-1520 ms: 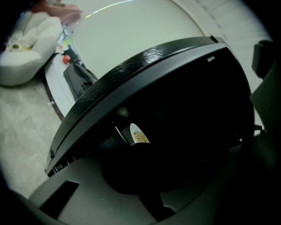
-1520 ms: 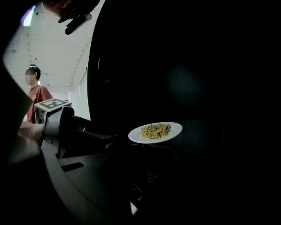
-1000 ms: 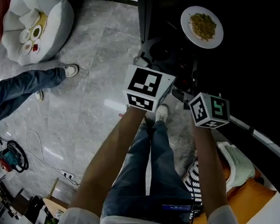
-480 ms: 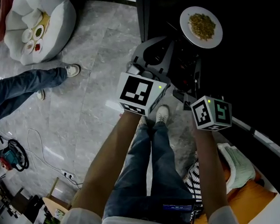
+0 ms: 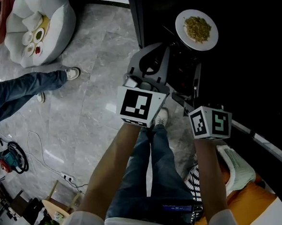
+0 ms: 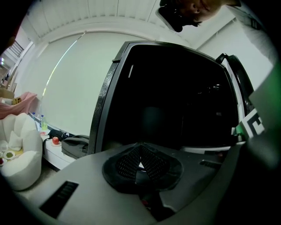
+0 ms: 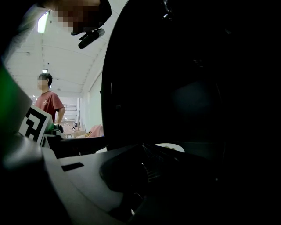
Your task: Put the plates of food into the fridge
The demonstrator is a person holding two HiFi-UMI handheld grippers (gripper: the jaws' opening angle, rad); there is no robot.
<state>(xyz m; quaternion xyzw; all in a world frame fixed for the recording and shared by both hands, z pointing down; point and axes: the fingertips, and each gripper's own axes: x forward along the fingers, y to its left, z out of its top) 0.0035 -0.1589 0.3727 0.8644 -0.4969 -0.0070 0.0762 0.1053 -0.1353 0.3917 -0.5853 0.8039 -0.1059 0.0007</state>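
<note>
Plate [image 5: 196,29] on dark surface [image 5: 252,44], beanbag [image 5: 34,25] far left

Blue jeans [image 5: 150,181], white sneaker [image 5: 163,116], white sleeves [image 5: 79,223]

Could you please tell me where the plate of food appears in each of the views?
Head view: plate at upper right, against the black.
Left gripper view: not in it.
Right gripper view: plate is a pale sliver, low centre, past the jaws.
Shared landmark: the black fridge, in all three.
</note>
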